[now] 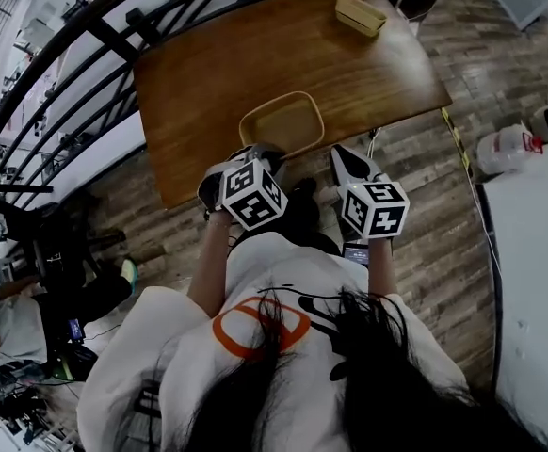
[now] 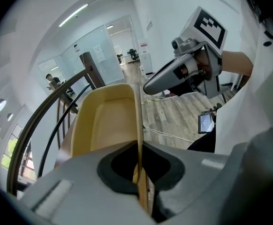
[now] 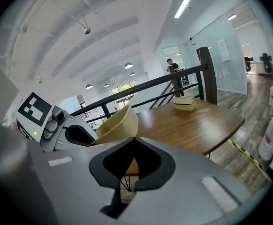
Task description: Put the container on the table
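Left tool (image 2: 139,149) clamps the rim of the pale yellow rectangular plastic container (image 1: 283,125), tilted above the near edge of the brown wooden table (image 1: 255,55) (base probably kept free for landing); right tool (image 3: 132,139) closed, empty.

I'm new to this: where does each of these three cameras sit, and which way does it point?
Head view: on the person's head, looking steeply down at the wooden table; hair, shirt, forearms, left gripper and right gripper show.
Left gripper view: on the left gripper, looking along its jaws, shut on the tan container; the hand holding the right gripper shows.
Right gripper view: on the right gripper, looking past its shut, empty jaws across the table; the left gripper shows.
Shared: all three show the tan container.
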The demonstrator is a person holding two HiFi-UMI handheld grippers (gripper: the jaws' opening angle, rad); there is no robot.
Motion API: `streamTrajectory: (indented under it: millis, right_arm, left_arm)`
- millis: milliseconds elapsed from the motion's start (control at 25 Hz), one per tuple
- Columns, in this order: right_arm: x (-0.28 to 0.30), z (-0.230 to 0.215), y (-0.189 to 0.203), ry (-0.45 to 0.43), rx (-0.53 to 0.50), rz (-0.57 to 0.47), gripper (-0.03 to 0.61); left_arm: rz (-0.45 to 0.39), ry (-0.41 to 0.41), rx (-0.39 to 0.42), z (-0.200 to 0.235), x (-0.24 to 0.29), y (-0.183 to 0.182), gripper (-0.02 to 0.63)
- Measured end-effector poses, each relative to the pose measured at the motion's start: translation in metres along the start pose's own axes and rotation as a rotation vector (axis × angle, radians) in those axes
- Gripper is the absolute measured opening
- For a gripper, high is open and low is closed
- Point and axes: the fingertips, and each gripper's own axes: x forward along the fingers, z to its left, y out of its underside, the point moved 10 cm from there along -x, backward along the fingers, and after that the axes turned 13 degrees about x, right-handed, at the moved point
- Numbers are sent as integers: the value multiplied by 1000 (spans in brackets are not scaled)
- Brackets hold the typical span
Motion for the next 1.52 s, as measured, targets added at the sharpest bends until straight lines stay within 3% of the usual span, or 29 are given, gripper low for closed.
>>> streamTrajectory:
  millis: [400, 680, 1040, 1520]
  right_arm:
    - [70, -34, -76, 35, 24, -21, 18]
    - [97, -52, -90, 86, 54, 10, 18]
    - [113, -74, -98, 143, 115, 47, 18]
    - [135, -79, -100, 146, 122, 125, 18]
  left_arm:
    - [-12, 31, 71, 108, 52, -10, 1]
    - [29, 50, 69, 171, 96, 6, 1]
    - [47, 151, 96, 212, 178, 11, 1]
    - [185, 126, 175, 241, 255, 21, 1]
